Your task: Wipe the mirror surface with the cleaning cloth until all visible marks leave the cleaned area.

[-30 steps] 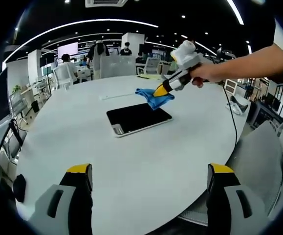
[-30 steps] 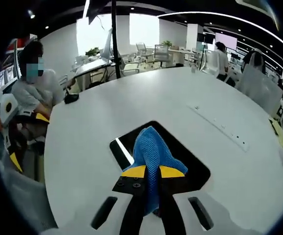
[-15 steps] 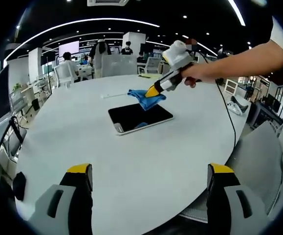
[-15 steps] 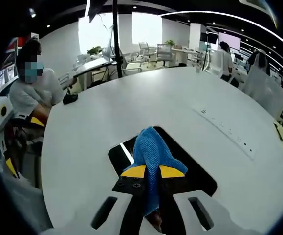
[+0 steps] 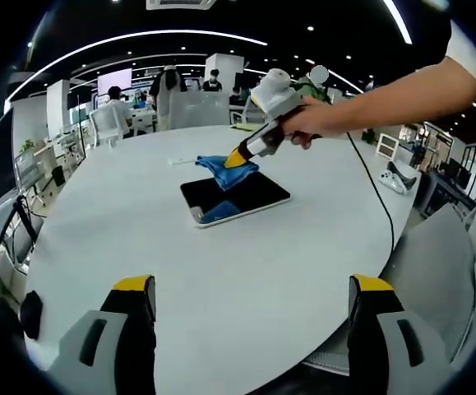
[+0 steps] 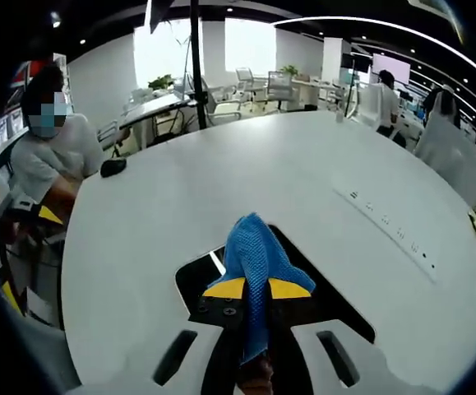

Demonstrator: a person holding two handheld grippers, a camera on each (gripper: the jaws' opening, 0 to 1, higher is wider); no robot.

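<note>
My right gripper (image 6: pixel 256 290) pinches the cloth (image 6: pixel 254 251) over the mirror's (image 5: pixel 254 193) far edge; my left gripper (image 5: pixel 250 317) is wide open. I judge wiping unfinished.

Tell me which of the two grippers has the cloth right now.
The right gripper: its yellow-tipped jaws are shut on the blue cloth over the mirror. The left gripper is open and empty, back from the mirror.

Left gripper view far across table (image 5: pixel 246 271), right gripper view close above mirror (image 6: pixel 320 288), both sharing it
</note>
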